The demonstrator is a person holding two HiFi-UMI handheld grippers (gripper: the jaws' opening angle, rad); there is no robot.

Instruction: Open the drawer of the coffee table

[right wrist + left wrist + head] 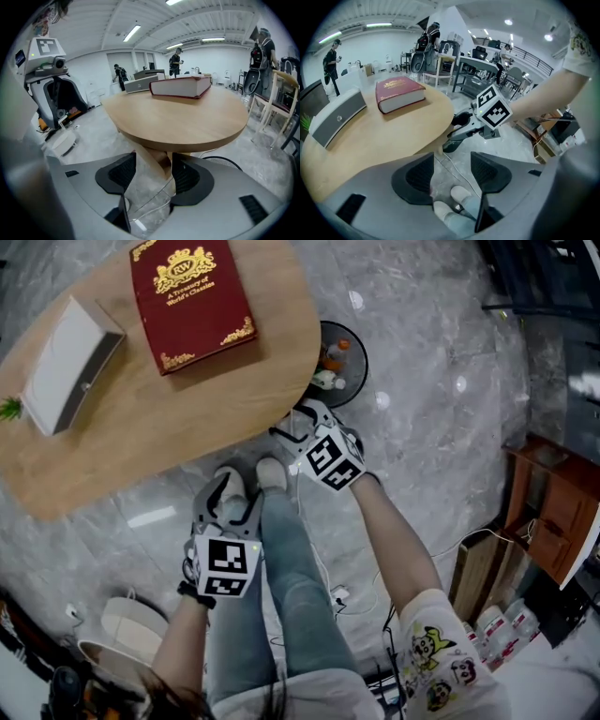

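Observation:
The coffee table point(141, 418) is an oval wooden top on a wooden leg point(157, 161); no drawer shows in any view. On it lie a red book point(190, 298) and a grey box point(67, 362). My left gripper point(230, 507) is open and empty, held over the floor just off the table's near edge. My right gripper point(298, 423) is open and empty too, close to the table's near right edge and pointing under the top at the leg. In the left gripper view my left gripper point(451, 176) faces the table point(393, 136) and the right gripper point(478, 124).
A black round bin point(339, 357) with rubbish stands just behind the table's right end. A wooden cabinet point(553, 512) is at the right. A white round object point(131, 624) and cables point(337, 596) lie on the marble floor. People point(176, 58) stand far off.

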